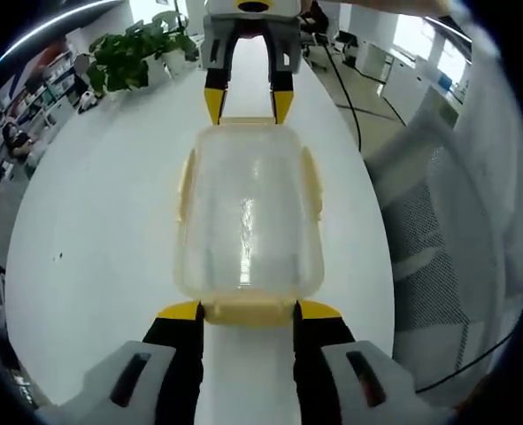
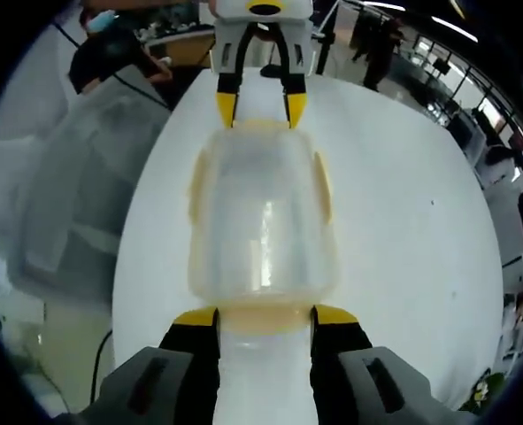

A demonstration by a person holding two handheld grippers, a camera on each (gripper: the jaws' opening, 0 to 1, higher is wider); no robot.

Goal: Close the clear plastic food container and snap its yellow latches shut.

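between my two sets of fingers the clear container is sitting lid-on on the white tabletop, its long axis running straight from one hand to the other. my left fingers are standing open, yellow tips either side of the near end latch, just touching or nearly so. my right fingers are doing the same at the opposite end latch, open and gripping nothing. both hands are equally close, each facing its own short end. the side latches are lying along the long flanks, away from either hand; whether they are snapped i cannot tell.
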